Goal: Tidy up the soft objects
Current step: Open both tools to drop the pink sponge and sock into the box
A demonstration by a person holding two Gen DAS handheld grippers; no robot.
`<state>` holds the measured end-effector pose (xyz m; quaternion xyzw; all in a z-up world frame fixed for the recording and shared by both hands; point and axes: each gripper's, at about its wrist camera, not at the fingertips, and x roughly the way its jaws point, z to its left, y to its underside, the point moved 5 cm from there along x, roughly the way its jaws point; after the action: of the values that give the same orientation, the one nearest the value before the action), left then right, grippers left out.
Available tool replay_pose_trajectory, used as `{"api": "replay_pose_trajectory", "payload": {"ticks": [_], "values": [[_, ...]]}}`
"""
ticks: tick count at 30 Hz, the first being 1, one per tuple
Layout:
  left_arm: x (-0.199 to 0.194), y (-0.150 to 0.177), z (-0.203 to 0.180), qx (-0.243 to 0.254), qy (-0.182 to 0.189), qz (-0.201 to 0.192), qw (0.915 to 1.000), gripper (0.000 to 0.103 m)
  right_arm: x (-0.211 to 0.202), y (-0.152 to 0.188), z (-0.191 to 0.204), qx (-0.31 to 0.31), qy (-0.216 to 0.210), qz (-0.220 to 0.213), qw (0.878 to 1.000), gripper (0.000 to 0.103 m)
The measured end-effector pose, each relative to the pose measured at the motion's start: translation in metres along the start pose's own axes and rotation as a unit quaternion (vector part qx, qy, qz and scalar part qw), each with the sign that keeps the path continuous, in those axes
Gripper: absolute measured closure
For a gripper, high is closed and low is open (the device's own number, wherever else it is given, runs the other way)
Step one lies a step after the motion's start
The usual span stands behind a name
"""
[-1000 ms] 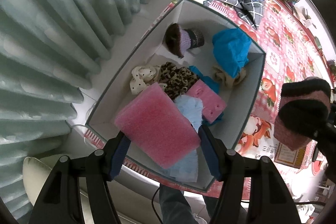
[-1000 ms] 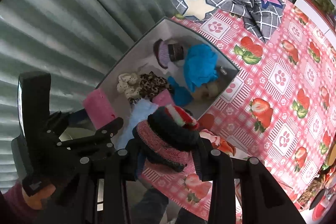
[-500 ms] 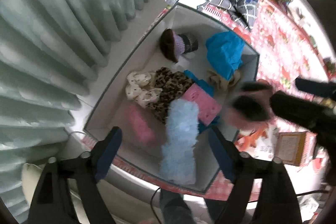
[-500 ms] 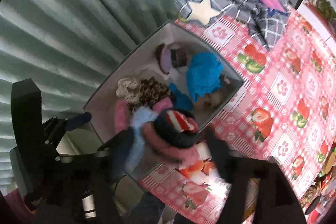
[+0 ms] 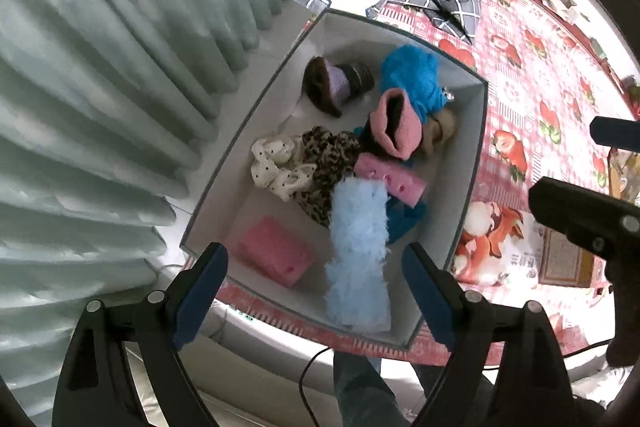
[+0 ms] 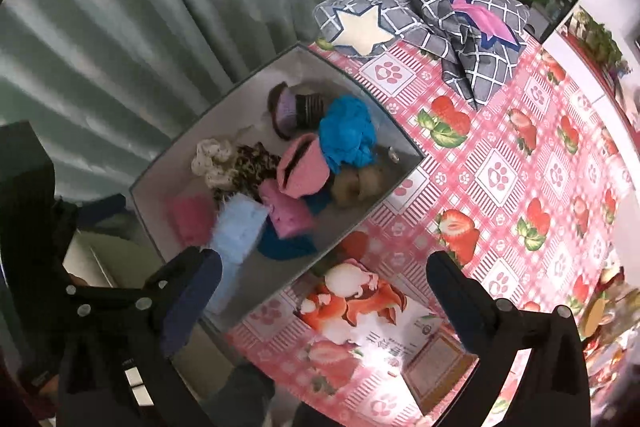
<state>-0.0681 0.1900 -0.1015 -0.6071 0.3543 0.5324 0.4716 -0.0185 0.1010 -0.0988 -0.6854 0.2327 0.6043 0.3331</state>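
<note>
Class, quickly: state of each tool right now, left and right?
Left tool: open, empty, jaws just opened; pink sponge lies in the box.
Right tool: open, empty, jaws just opened; pink sock lies in the box.

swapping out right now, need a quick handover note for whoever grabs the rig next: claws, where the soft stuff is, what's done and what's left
Left claw: open and empty, jaws just opened, above the near end of the grey open-top box.
Right claw: open and empty, jaws just opened, over the box's near edge.
In the box: pink foam sponge block, pink-and-black knitted sock roll, fluffy light-blue cloth and other soft pieces.
Done: both items dropped in.
Left: grey checked star-patch cloth lies on the strawberry tablecloth, possibly next.
</note>
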Motion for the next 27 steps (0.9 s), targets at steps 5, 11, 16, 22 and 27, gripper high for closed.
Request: {"api": "replay_pose_trajectory", "payload": {"ticks": [5, 11, 16, 22, 27], "values": [[-0.001, 0.009, 0.003, -0.012, 0.007, 0.008, 0.9999, 0.012, 0.002, 0.005, -0.004, 0.009, 0.002, 0.009, 1.000, 0.000], [0.000, 0.019, 0.006, -0.013, -0.004, 0.015, 0.9998, 0.012, 0.003, 0.009, -0.005, 0.010, 0.006, 0.015, 1.000, 0.000], [0.000, 0.022, 0.007, -0.017, -0.001, 0.019, 0.9997, 0.012, 0.003, 0.011, -0.002, 0.007, 0.005, 0.018, 1.000, 0.000], [-0.003, 0.021, 0.003, -0.004, -0.003, 0.012, 0.9999, 0.012, 0.003, 0.012, -0.002, 0.009, 0.006, 0.019, 1.000, 0.000], [-0.003, 0.020, 0.003, -0.008, 0.001, 0.012, 0.9999, 0.012, 0.004, 0.014, 0.000, 0.008, 0.005, 0.022, 1.000, 0.000]]}}
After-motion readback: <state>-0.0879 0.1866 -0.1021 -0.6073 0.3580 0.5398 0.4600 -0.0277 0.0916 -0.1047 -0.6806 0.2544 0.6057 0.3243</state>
